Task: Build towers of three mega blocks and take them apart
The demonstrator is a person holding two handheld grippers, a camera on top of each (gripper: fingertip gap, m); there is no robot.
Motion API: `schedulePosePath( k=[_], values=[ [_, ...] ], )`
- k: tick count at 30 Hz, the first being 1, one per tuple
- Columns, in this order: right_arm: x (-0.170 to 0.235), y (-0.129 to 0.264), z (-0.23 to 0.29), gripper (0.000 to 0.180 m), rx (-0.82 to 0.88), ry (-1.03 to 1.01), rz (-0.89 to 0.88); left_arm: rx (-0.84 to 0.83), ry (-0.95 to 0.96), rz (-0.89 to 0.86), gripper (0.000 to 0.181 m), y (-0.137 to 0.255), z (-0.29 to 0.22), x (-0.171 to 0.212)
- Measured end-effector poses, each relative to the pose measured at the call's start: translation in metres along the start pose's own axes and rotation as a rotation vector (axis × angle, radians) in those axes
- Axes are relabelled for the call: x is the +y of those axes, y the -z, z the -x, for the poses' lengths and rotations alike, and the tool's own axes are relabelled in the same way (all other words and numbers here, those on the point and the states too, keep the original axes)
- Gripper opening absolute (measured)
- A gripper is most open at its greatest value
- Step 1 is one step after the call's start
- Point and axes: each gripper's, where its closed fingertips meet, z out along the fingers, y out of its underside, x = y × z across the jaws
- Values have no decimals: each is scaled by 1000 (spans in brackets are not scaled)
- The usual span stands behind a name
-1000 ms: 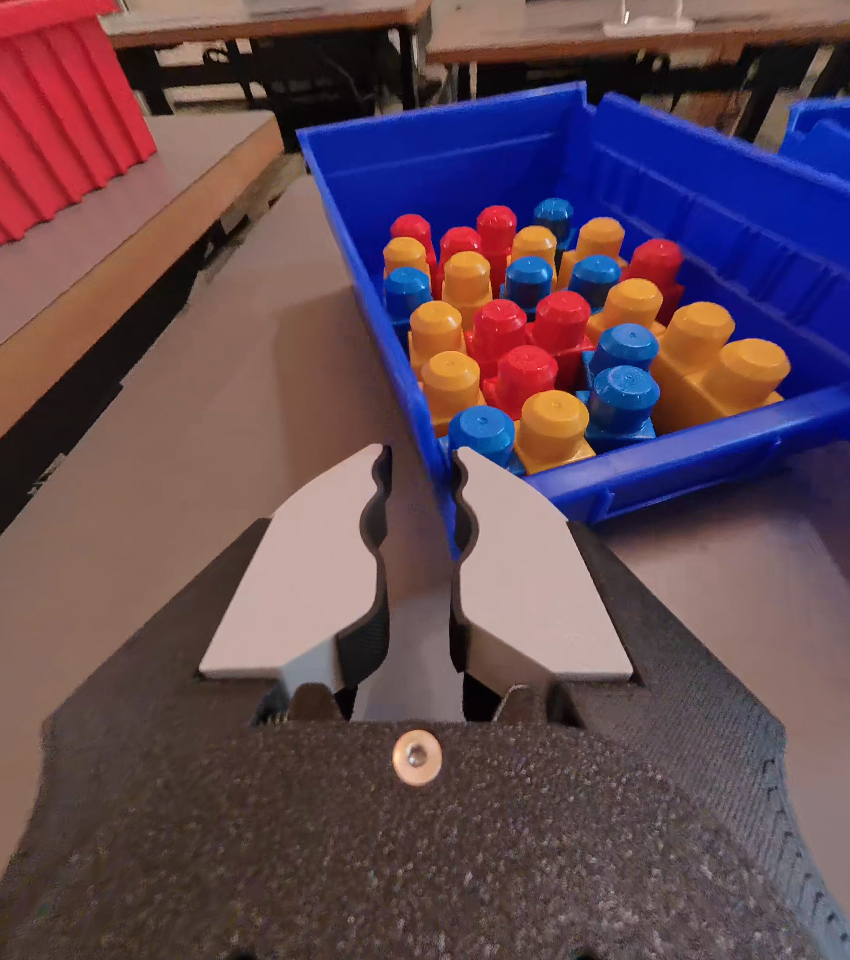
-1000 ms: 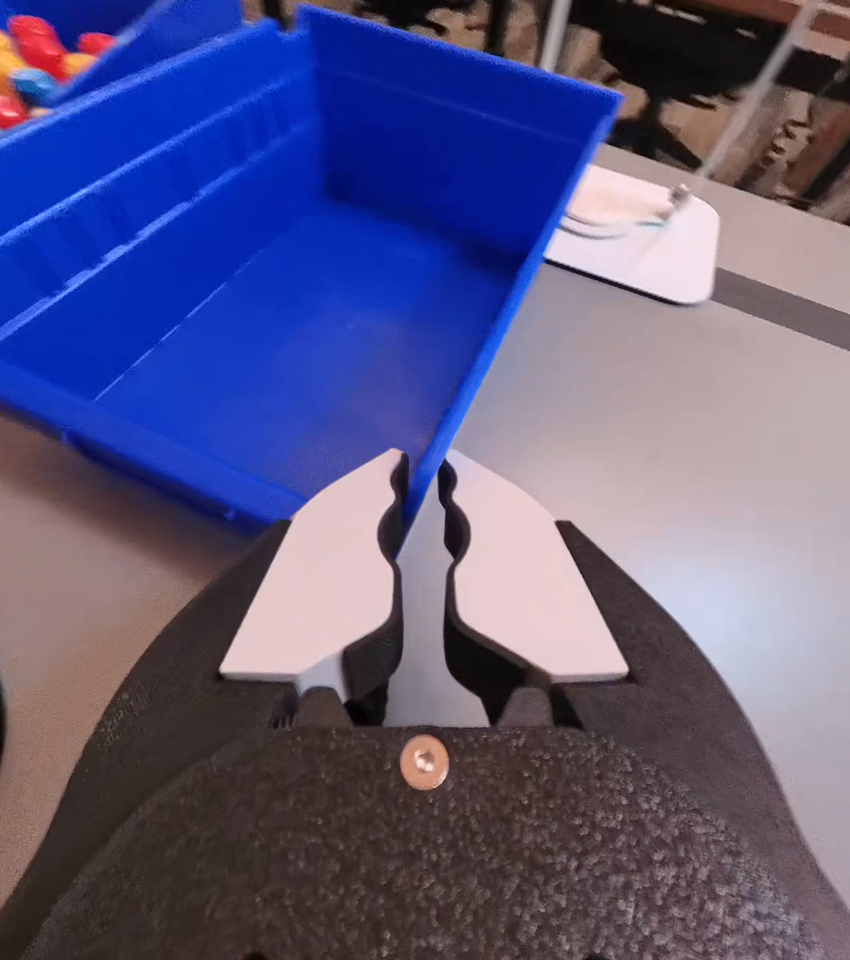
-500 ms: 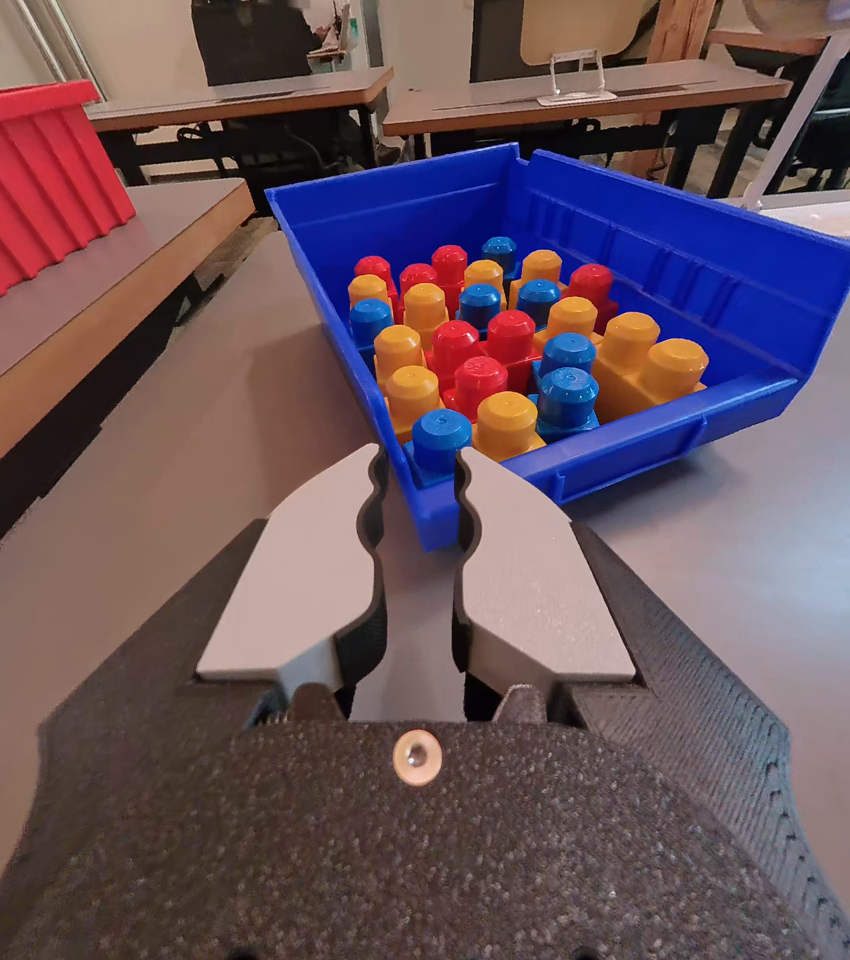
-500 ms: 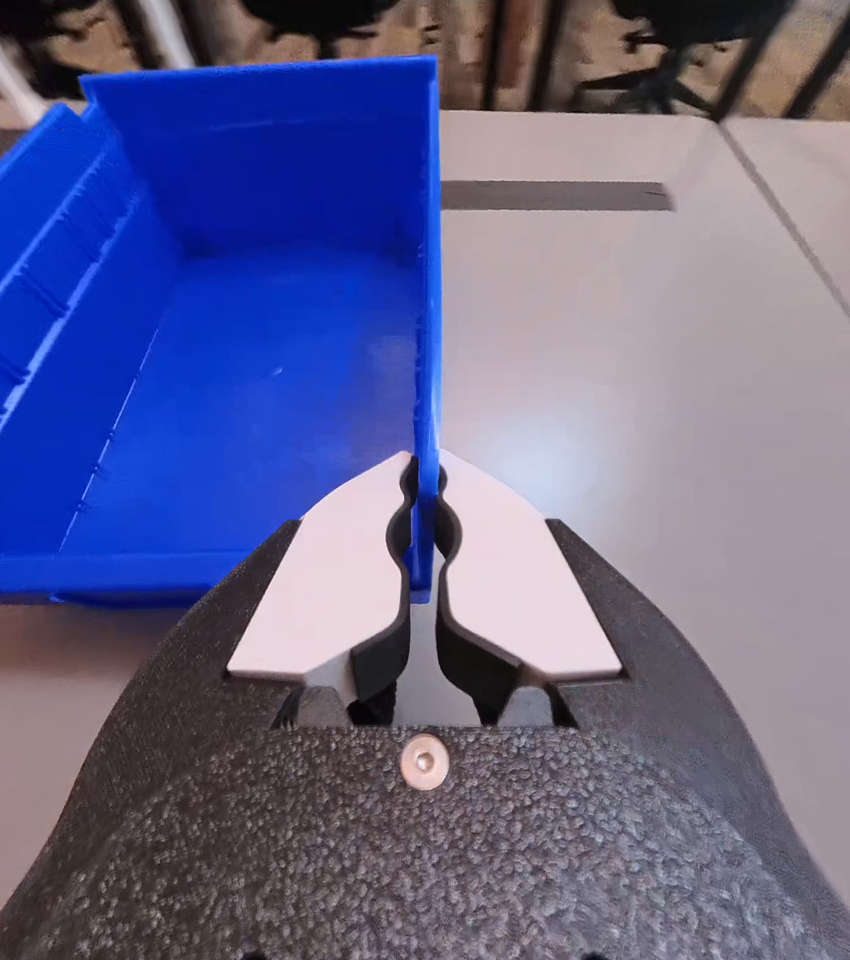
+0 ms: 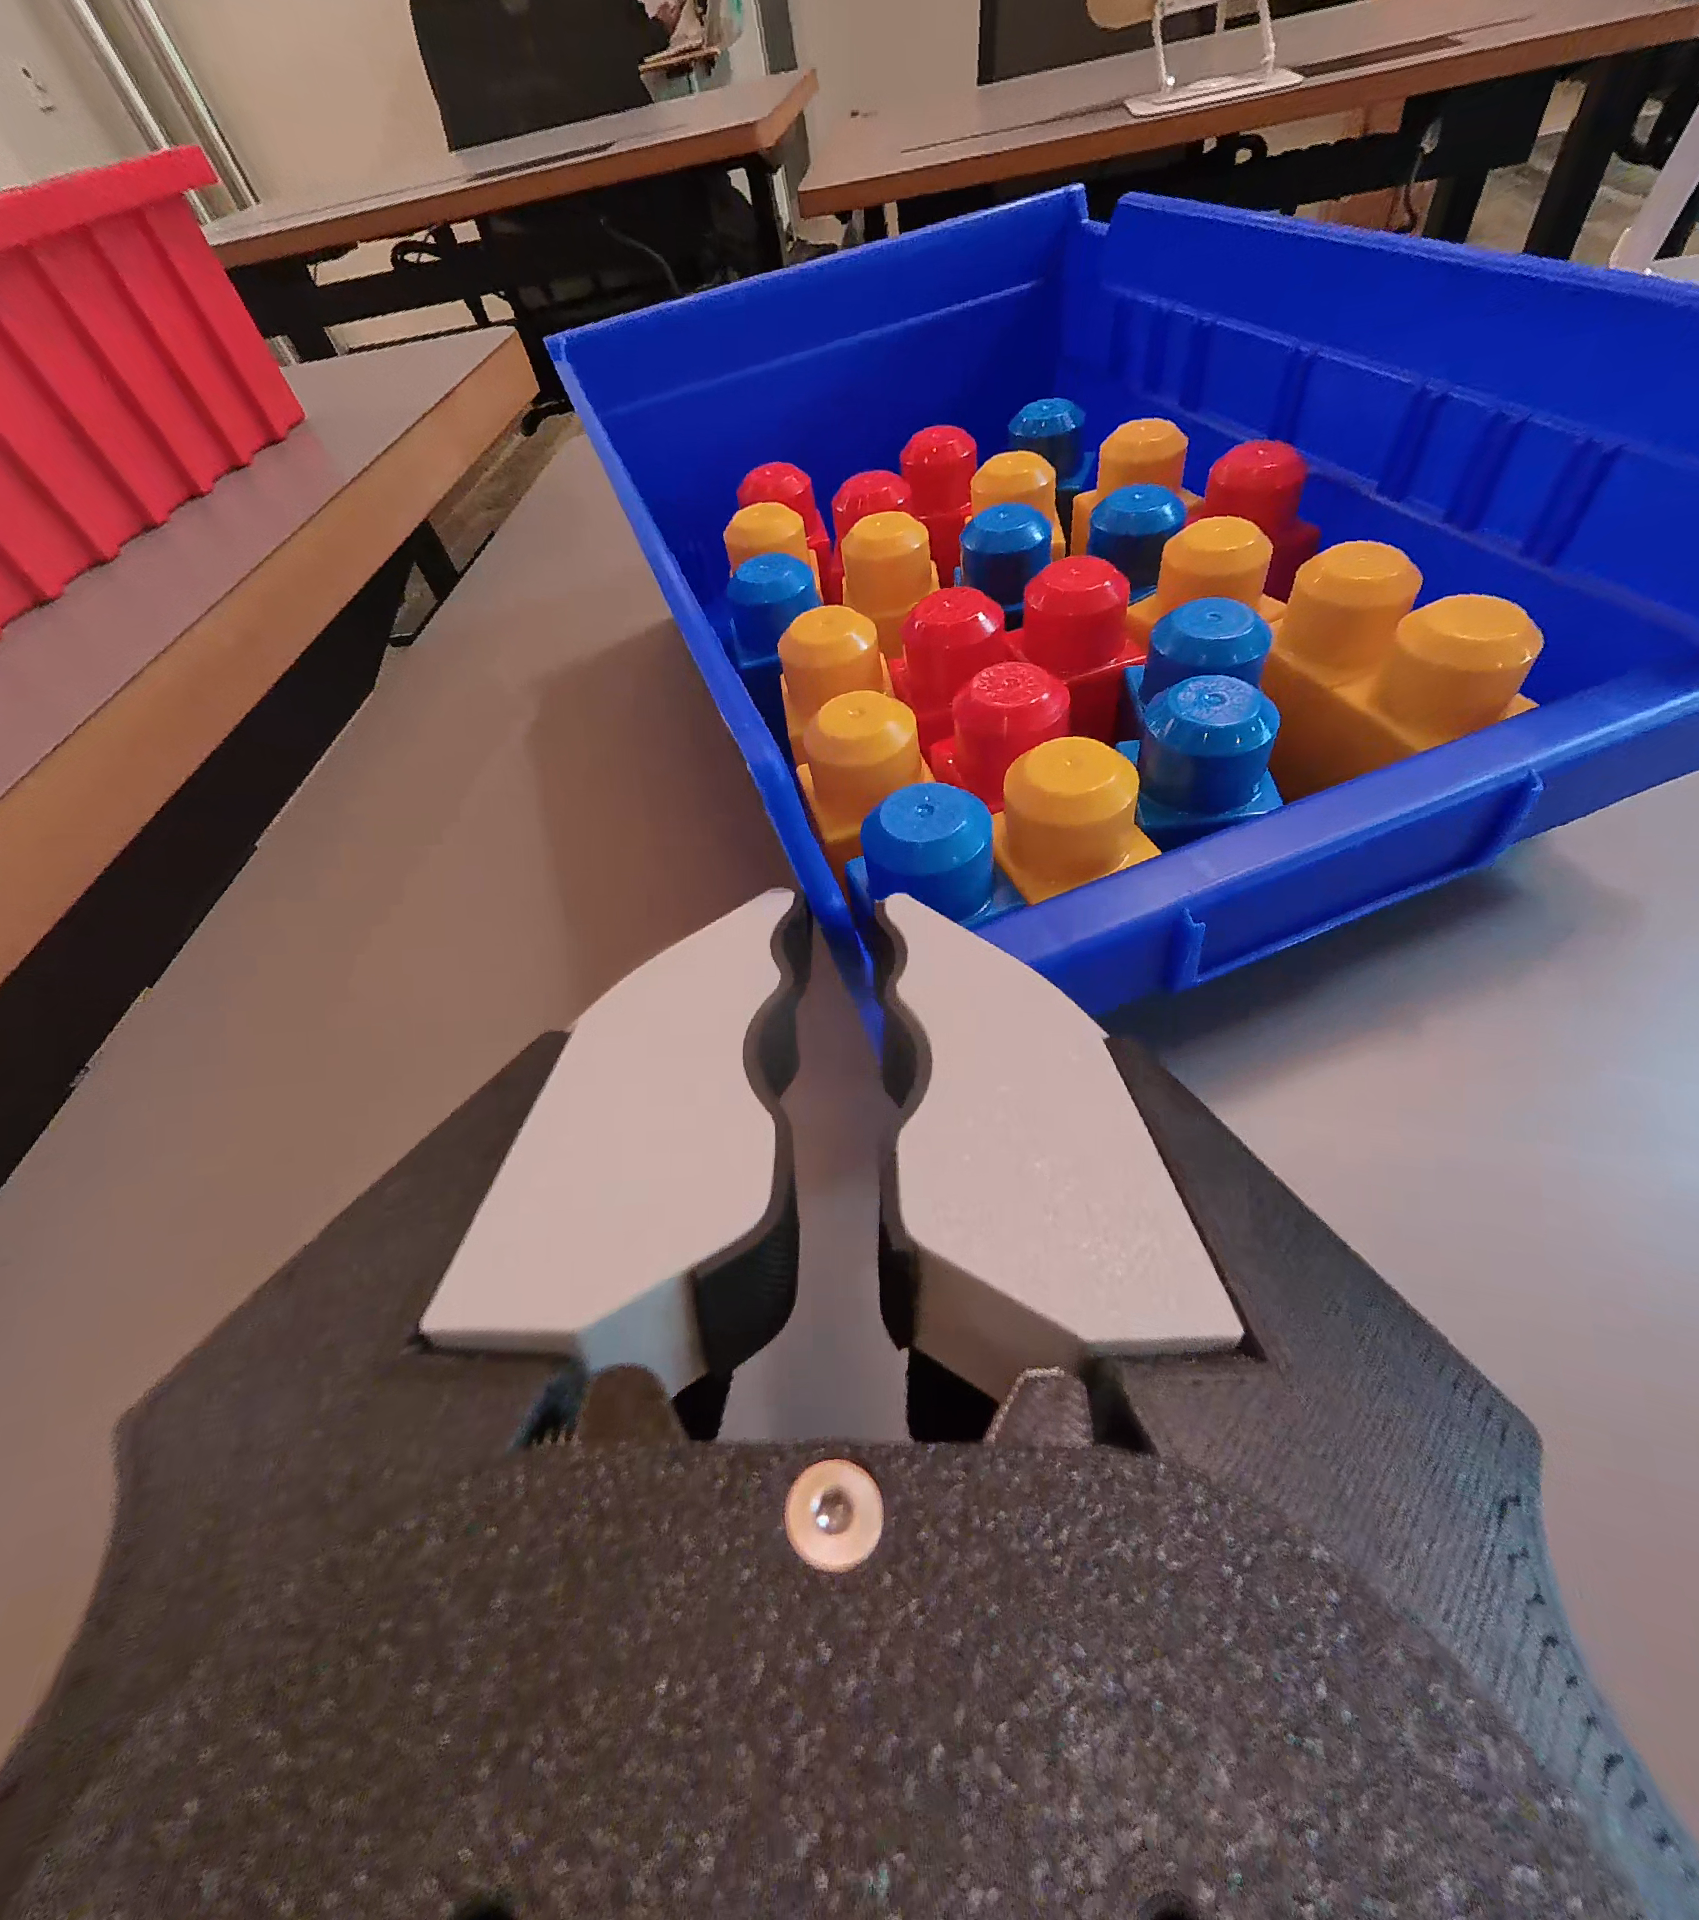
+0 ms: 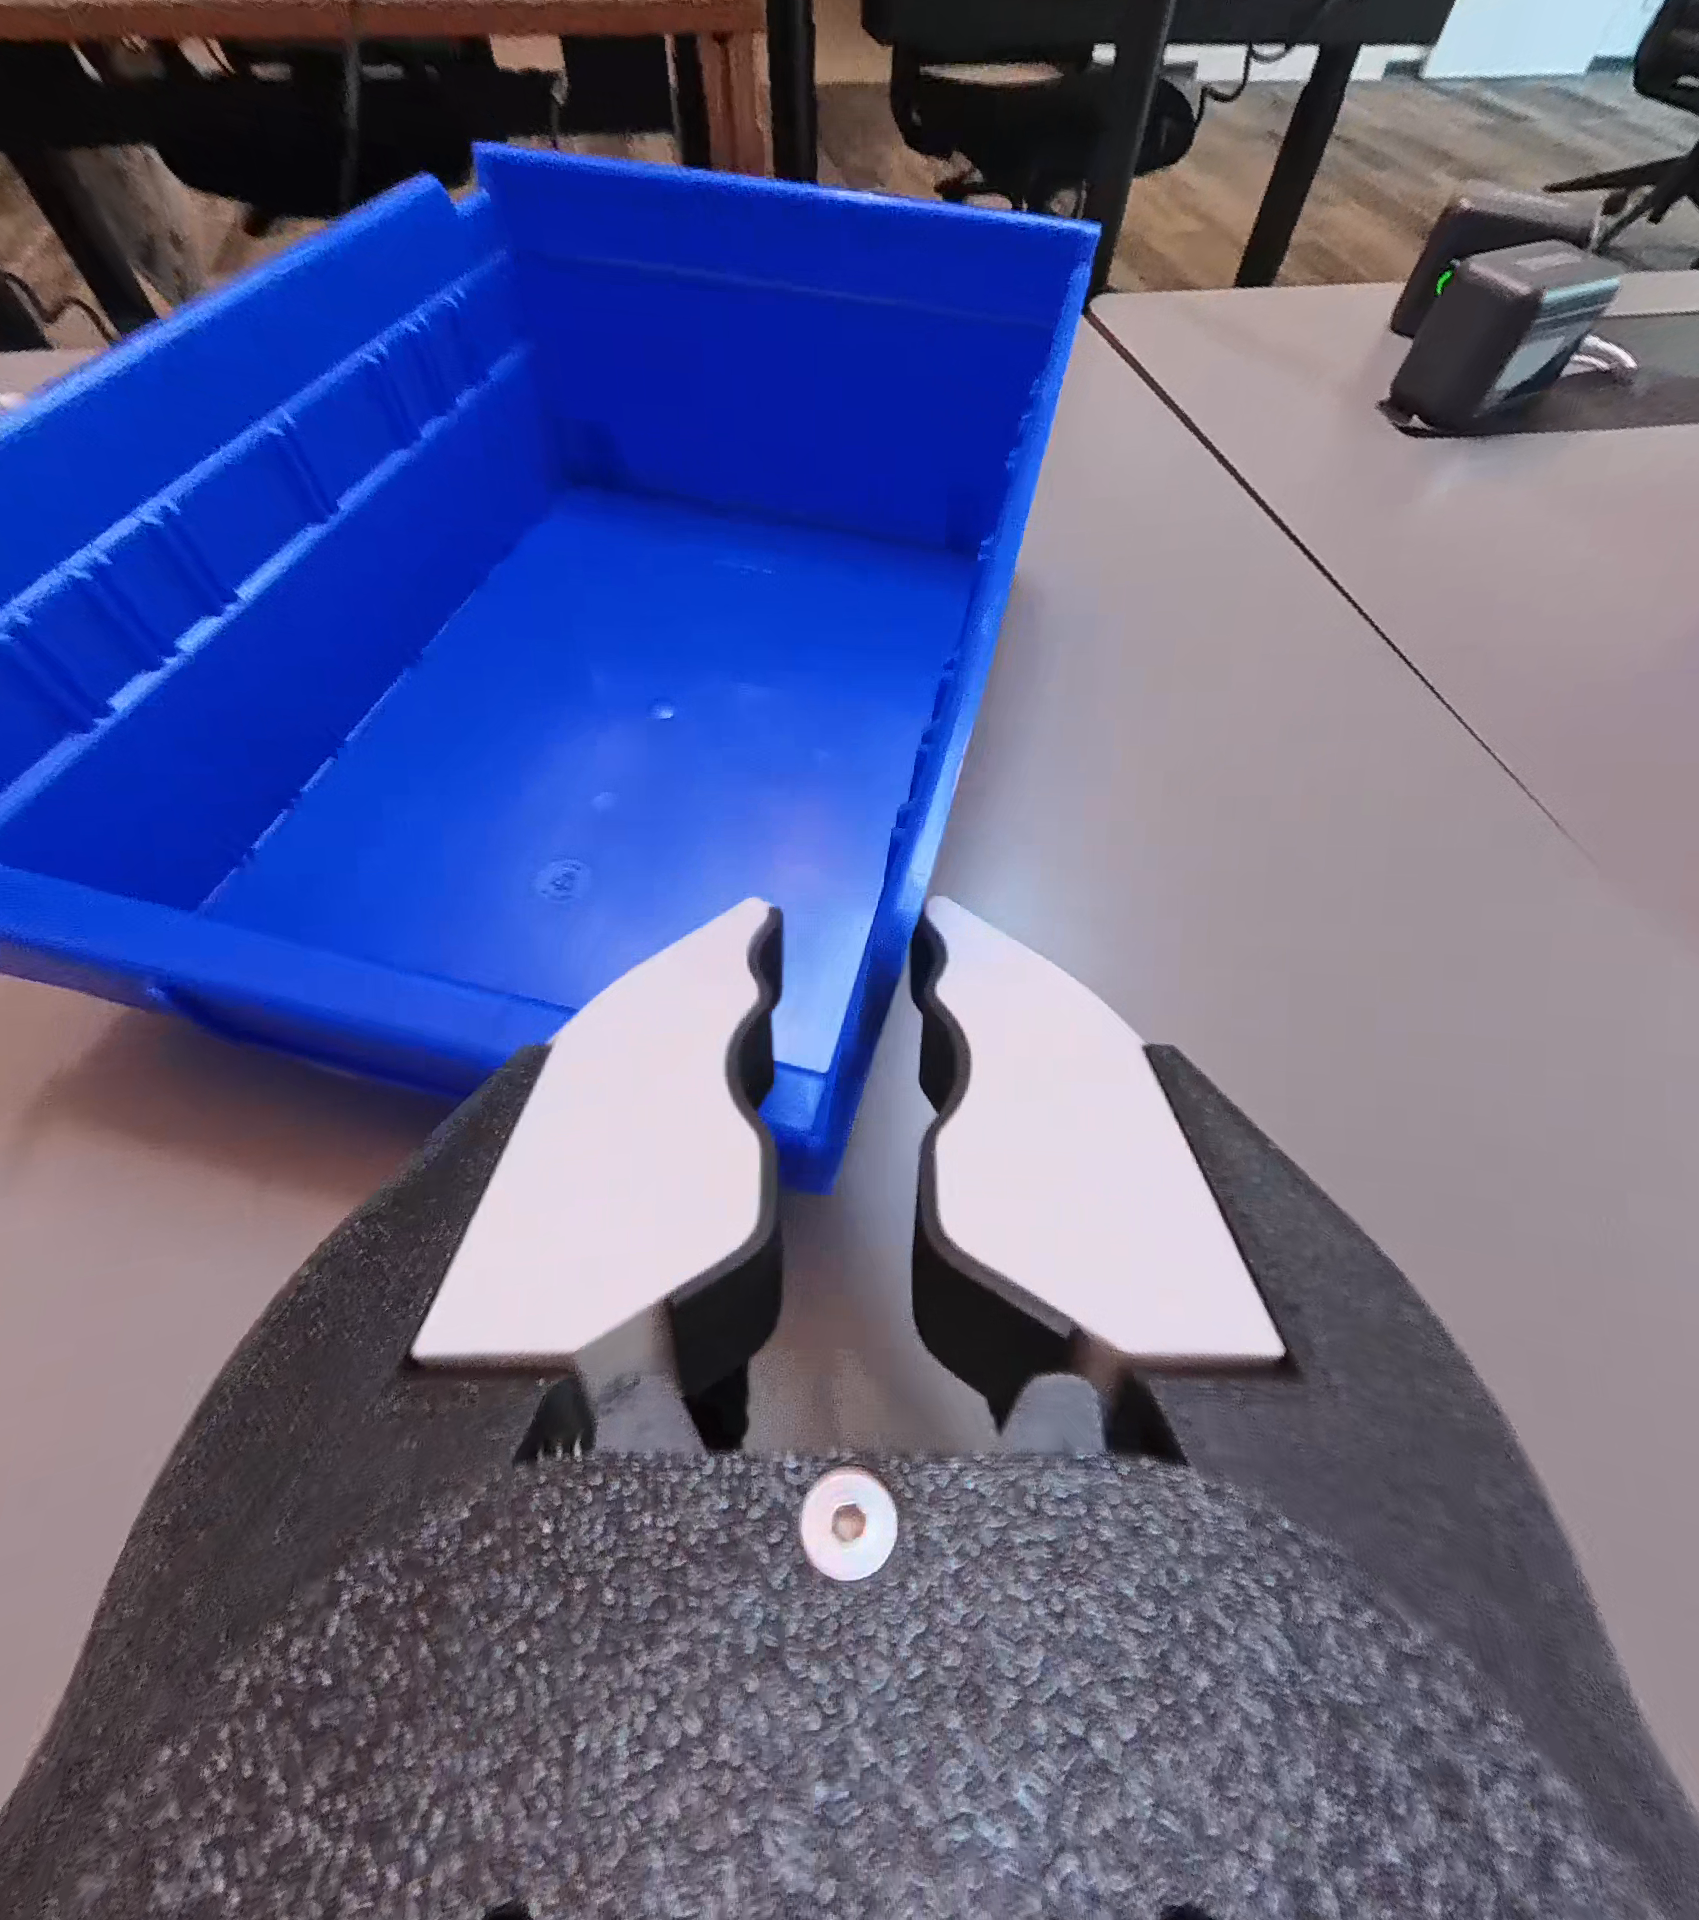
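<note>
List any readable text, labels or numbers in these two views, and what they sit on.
Empty blue bin, round moulded stamp on its floor: too small to read.
Red block stud, embossed marks on top: too blurred to read.
Nothing else legible.

Textured black gripper bodies, pale grey wavy-edged jaws with black inner pads, one silver screw each

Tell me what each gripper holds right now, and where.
Left gripper: shut on the full bin's near corner wall. Right gripper: open, straddling the empty bin's side wall, holding nothing.
</note>
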Motion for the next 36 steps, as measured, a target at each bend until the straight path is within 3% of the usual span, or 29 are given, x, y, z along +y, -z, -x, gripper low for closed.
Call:
schedulePosePath(
  k=[6,10,13,36],
  values=[
    [-31,27,2,39,-35,-1,-177,17,30,3,8,-1,0,0],
    [-5,4,7,49,-75,-22,-3,20,24,8,8,0,-2,0],
    [5,-4,8,13,-78,5,42,28,28,15,7,1,-4,0],
    [12,5,49,17,-148,228,42,-14,86,41,6,19,2,7]
  ],
)
